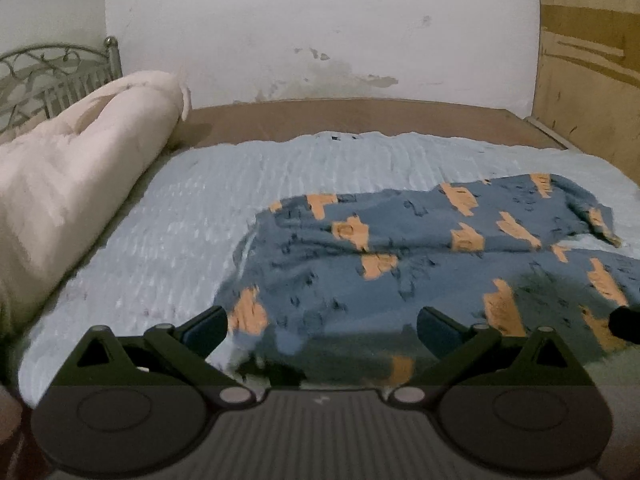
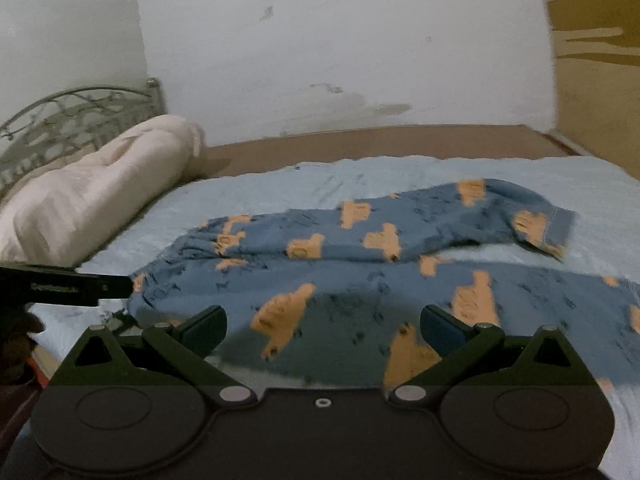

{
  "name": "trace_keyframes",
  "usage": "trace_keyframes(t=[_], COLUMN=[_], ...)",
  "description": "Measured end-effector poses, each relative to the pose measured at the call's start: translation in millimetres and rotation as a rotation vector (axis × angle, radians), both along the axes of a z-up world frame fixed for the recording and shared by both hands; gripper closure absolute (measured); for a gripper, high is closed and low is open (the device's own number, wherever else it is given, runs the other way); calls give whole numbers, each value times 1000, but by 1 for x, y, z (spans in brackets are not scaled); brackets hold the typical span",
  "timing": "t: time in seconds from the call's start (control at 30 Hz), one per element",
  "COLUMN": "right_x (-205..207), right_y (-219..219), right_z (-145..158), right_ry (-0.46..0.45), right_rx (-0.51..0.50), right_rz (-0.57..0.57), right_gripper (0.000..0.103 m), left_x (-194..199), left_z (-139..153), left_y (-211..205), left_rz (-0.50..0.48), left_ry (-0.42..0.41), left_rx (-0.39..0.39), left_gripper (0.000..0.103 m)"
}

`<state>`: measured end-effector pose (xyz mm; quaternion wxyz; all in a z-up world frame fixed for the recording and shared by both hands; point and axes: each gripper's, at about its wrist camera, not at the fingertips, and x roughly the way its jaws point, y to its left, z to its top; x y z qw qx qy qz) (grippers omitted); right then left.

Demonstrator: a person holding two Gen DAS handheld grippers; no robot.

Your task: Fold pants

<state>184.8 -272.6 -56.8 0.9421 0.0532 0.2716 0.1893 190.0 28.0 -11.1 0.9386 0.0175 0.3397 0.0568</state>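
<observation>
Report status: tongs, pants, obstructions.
Left tongs and right tongs open, empty, over near edge of pants. Pants spread unfolded on light blue bedspread. Rolled cream quilt clear at left.

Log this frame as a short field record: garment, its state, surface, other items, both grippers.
garment: blue pants with orange print
state: spread out, unfolded, legs pointing right
surface: light blue sheet on bed
other: rolled white quilt at left, metal headboard behind it
left gripper: open, above the pants, holding nothing
right gripper: open, above the pants, holding nothing
</observation>
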Motion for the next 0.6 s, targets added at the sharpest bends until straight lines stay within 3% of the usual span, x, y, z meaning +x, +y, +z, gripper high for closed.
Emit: trace_keyframes(t=[0.17, 0.37, 0.47, 0.6], right_x=[55, 135, 185, 252], right_y=[7, 10, 10, 9], right_z=[1, -1, -4, -7], right_ry=[7, -25, -5, 32], right_rx=[-49, -188, -232, -255], right_rz=[120, 281, 331, 384], right_gripper=[1, 1, 1, 1], left_x=[52, 133, 173, 219], left_z=[-3, -3, -8, -22], left_y=[22, 56, 69, 80], left_rz=[8, -40, -92, -222], left_ry=[-16, -52, -75, -72], left_rx=[35, 91, 118, 85], left_gripper=[0, 0, 0, 0])
